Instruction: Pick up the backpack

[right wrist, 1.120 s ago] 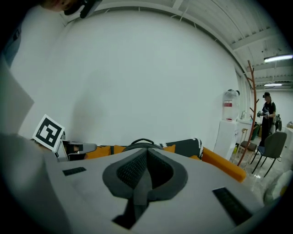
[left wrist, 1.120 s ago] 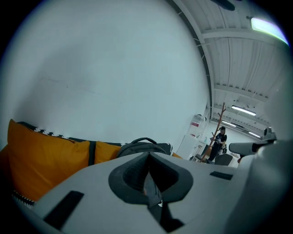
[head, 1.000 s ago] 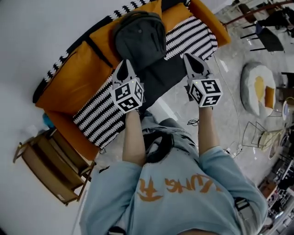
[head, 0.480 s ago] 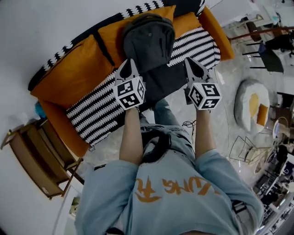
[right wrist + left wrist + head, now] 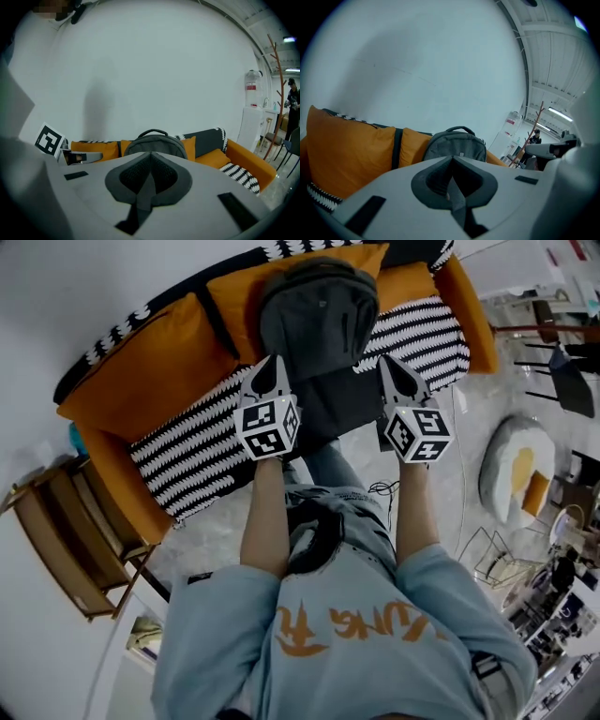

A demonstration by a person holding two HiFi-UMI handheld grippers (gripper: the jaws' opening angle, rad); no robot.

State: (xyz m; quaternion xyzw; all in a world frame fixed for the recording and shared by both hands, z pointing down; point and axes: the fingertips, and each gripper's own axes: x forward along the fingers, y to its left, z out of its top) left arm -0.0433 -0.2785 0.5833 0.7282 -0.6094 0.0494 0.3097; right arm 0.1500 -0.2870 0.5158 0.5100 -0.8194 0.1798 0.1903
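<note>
On the orange sofa (image 5: pixel 141 390), a grey fabric backpack (image 5: pixel 317 315) stands just ahead, between the left gripper (image 5: pixel 270 369) and right gripper (image 5: pixel 394 371), both closed and empty; this looks like the approach step, and the next move likely needs the jaws opened at its handle (image 5: pixel 459 128).

right side closing in: right gripper (image 5: pixel 388 362) no longer well off toward the right end of the sofa (image 5: pixel 187 460), tip now just beside the lower right corner of the backpack (image 5: pixel 317 320), above the sofa's front edge. left gripper (image 5: pixel 271 362) carried along to the right with it, across the frame. whole view swung round too, sofa lying a touch more level across the top, backpack nearer the middle, wooden chair (image 5: pixel 66 540) slid out toward the left border.
</note>
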